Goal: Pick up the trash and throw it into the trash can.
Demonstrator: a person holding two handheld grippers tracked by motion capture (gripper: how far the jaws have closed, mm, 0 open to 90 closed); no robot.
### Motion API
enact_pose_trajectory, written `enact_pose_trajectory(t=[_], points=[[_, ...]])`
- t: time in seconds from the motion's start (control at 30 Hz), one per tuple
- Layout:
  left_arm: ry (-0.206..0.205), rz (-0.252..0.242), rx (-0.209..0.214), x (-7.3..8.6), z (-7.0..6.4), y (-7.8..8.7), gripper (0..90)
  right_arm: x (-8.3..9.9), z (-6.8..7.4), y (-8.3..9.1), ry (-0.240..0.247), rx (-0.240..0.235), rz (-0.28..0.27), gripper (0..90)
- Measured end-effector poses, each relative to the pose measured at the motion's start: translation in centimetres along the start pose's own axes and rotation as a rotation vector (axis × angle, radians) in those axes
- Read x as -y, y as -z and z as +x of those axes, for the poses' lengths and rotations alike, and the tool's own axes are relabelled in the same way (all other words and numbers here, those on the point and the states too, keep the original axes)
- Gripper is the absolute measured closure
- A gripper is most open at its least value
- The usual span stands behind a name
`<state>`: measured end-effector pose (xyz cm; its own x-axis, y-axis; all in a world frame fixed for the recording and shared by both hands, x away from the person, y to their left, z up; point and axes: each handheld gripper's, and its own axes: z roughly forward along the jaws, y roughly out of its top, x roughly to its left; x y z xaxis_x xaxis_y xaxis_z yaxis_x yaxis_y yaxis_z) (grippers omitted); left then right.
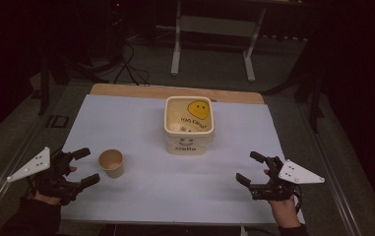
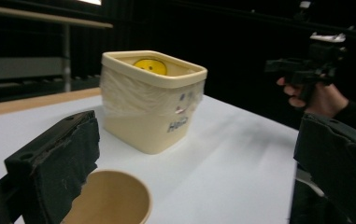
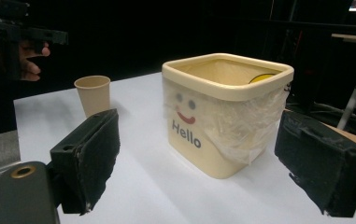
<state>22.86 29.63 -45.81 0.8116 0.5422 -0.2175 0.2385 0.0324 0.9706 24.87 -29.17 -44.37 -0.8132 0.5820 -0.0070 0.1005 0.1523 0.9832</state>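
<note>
- A cream square plastic tub (image 1: pixel 189 125), lined with a thin clear film folded over its rim and printed with a face and "Hello", is seen upright at the centre of the high view, on the white sheet covering the bench (image 1: pixel 175 191).
- A yellow smiley disc (image 1: pixel 199 109) is seen inside the tub, against its far wall.
- A small tan paper cup (image 1: pixel 111 162) stands upright and open at the centre left of the high view, near the tub's left front corner but apart from it.
- The left tongs (image 1: pixel 87 166) are held at the lower left, spread wide and empty, just beside the cup without touching it; in the left gripper view the cup's rim (image 2: pixel 115 196) lies low between the jaws.
- The right tongs (image 1: pixel 248 168) are held at the lower right, spread wide and empty, well apart from the tub.
- Open white sheet is left between the tub's front and the near bench edge, and between both tongs.
- A bare wooden strip (image 1: pixel 126 90) of the bench is exposed past the sheet's far edge.
</note>
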Motion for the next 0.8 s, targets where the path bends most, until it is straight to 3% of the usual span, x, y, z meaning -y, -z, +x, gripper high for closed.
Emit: enact_pose_trajectory(t=[0.1,0.2,0.27,0.33,0.4,0.47,0.73,0.8], points=[[0.012,0.029,0.015,-1.0,0.2,0.0,0.9,0.0,0.0,0.0,0.003,0.000,-0.001,13.7],[0.013,0.090,0.028,-2.0,0.6,0.0,0.9,0.0,0.1,0.1,0.005,0.002,0.001,13.7],[-0.001,0.133,0.002,-2.6,0.7,0.0,0.9,0.0,0.1,0.0,0.005,0.003,0.002,13.7],[0.009,0.152,0.036,-3.1,1.1,0.0,0.9,0.0,0.1,0.0,0.003,0.001,0.005,13.6],[0.007,0.185,0.021,-3.7,1.4,-0.1,0.9,0.0,0.2,-0.1,0.005,-0.001,0.007,13.6],[-0.017,0.227,0.006,-4.4,1.5,-0.2,0.9,-0.1,0.3,-0.2,0.008,-0.002,0.009,13.6],[-0.057,0.370,0.023,-7.0,1.9,-1.1,0.9,-0.1,0.4,-0.2,0.000,-0.009,0.011,13.6],[-0.086,0.399,0.018,-7.5,1.9,-1.4,1.0,-0.1,0.4,-0.2,0.001,-0.009,0.012,13.6]])
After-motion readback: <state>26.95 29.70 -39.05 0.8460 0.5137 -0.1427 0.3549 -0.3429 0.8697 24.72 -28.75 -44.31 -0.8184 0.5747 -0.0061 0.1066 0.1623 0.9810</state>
